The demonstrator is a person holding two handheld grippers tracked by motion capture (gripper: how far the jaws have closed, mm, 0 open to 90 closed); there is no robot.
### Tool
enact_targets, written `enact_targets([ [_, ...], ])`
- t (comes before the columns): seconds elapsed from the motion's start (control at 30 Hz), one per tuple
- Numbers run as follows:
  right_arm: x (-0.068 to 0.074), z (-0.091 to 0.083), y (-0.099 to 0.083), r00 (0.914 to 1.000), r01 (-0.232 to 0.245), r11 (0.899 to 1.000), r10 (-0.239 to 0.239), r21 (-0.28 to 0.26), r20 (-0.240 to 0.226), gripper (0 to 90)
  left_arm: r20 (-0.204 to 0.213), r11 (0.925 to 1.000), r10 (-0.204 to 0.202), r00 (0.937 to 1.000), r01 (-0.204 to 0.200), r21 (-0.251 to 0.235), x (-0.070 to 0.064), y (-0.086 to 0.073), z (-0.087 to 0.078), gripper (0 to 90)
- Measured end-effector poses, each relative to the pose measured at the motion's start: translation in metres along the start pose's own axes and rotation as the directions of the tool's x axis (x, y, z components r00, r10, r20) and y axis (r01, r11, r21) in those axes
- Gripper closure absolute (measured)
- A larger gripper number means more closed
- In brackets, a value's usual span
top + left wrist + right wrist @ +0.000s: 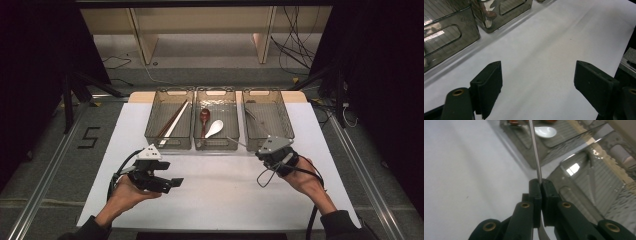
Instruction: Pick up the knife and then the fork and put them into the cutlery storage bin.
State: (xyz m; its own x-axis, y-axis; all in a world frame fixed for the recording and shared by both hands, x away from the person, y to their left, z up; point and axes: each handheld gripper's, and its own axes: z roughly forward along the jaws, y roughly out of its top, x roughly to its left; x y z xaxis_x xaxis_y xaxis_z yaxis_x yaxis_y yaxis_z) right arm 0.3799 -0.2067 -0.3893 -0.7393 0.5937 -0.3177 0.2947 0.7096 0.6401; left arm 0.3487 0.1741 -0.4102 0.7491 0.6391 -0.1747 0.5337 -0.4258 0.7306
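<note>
Three clear bins stand in a row at the back of the white sheet [220, 195]. The left bin [168, 146] holds chopsticks [174, 122]. In the middle bin [217, 148] lie a red spoon [204, 116] and a white spoon [216, 127]. A metal utensil [251, 115] lies in the right bin [288, 125]. My right gripper [257, 150] is shut on a thin metal utensil [535, 152] just in front of the right bin; its shaft points toward the middle bin. My left gripper [174, 182] hovers open over bare sheet, nothing between its fingers [489, 85].
The table's edges meet metal rails on both sides. Black stands and cables sit on the floor behind the bins. A wooden shelf frame [200, 30] stands at the back. Bare white sheet stretches between the two hands.
</note>
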Motion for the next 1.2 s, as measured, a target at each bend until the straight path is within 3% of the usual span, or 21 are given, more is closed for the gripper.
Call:
enact_targets([
  [0.2, -0.025, -0.004, 0.007, 0.9963, -0.08, 0.997, 0.08, 0.004, 0.03, 88.2, 0.021, 0.9999, 0.001, 0.9998, -0.001, -0.013, 0.0, -0.002, -0.003, 21.4],
  [0.43, -0.054, 0.0, 0.013, 0.9822, -0.18, 0.983, 0.178, 0.022, 0.06, 88.1, 0.022, 0.9999, 0.006, 0.9997, -0.006, -0.016, -0.002, -0.004, -0.004, 21.3],
  [0.83, -0.096, 0.03, 0.025, 0.9643, -0.25, 0.963, 0.238, 0.1, 0.115, 88.1, 0.021, 0.9998, 0.002, 0.9998, -0.001, -0.018, -0.001, -0.005, -0.005, 20.9],
  [1.2, -0.115, 0.06, 0.021, 0.9415, -0.326, 0.934, 0.306, 0.148, 0.141, 88.0, 0.015, 0.9997, -0.003, 0.9999, 0.003, -0.023, 0.0, -0.005, -0.005, 20.6],
])
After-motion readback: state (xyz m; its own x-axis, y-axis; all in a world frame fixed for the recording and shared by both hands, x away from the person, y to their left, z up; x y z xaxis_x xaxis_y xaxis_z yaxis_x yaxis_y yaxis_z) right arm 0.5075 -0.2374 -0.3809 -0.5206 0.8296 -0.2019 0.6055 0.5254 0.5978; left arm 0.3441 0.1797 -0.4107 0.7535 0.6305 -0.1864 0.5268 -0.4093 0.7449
